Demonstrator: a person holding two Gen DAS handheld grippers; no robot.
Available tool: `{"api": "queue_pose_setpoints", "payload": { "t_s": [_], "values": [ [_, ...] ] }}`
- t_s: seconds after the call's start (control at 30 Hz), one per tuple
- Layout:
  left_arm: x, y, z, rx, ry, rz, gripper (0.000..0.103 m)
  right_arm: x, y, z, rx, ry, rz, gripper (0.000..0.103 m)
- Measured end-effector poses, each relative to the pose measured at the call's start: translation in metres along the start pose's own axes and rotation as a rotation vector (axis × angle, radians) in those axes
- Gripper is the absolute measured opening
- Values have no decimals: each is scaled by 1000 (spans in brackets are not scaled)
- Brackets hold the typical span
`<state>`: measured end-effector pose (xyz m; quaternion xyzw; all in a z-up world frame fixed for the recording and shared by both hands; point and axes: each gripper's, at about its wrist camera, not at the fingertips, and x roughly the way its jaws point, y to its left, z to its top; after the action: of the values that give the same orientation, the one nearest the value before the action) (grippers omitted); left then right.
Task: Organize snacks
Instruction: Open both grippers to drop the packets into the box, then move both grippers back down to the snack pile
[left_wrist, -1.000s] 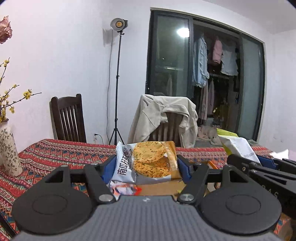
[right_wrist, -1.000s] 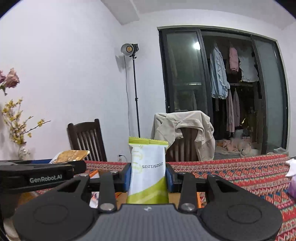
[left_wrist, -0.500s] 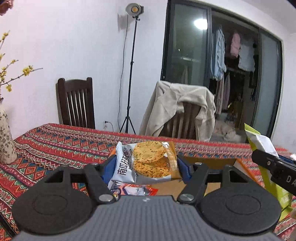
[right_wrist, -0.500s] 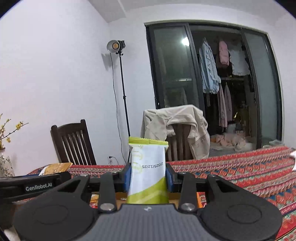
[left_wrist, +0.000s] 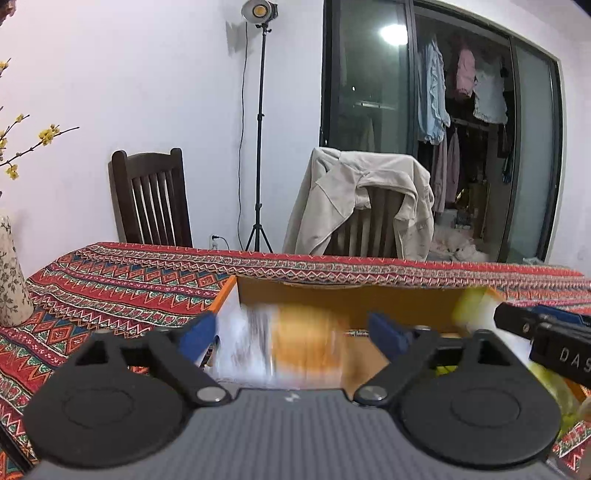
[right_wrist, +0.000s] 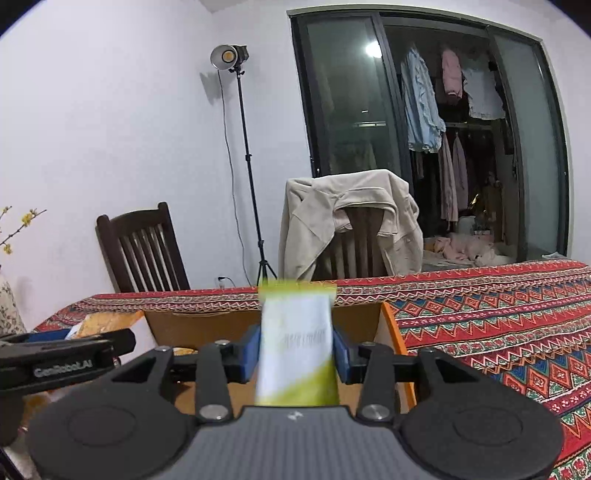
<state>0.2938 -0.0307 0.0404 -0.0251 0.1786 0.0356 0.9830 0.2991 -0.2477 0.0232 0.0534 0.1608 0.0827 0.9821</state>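
A woven cloth in red zigzag bands covers the desk, and on it sits an open cardboard box with plain brown walls and orange outer sides. The left tongs are spread apart; between the blue pads, clear of both, a crinkly white-and-orange cracker packet is a blur over the box. The right tongs are clamped on a smooth, upright white-and-green pouch, blurred too, held over the box's right part

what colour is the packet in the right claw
White with a lime-green top and bottom, the packet shows best in the right wrist view.
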Motion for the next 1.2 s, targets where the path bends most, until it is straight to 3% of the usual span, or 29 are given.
{"api": "queue_pose_setpoints", "payload": {
  "t_s": [0.03, 0.1, 0.3, 0.83, 1.2],
  "values": [
    [-1, 2, 0, -13, -10, 4, 103, -1, 0, -1, 2, -5, -4, 67],
    [-3, 4, 0, -29, -17, 13, 103, -3, -1, -2, 6, -15, -5, 82],
    [1, 8, 1, -53, 0, 24, 103, -7, 0, -2, 9, -4, -6, 97],
    [-34, 8, 20, -67, -13, 47, 103, -27, 6, 16, -12, 22, -16, 103],
    [-75, 32, 10, -84, 51, -22, 103, -70, 2, 10, -67, 106, -3, 103]
  ]
}}
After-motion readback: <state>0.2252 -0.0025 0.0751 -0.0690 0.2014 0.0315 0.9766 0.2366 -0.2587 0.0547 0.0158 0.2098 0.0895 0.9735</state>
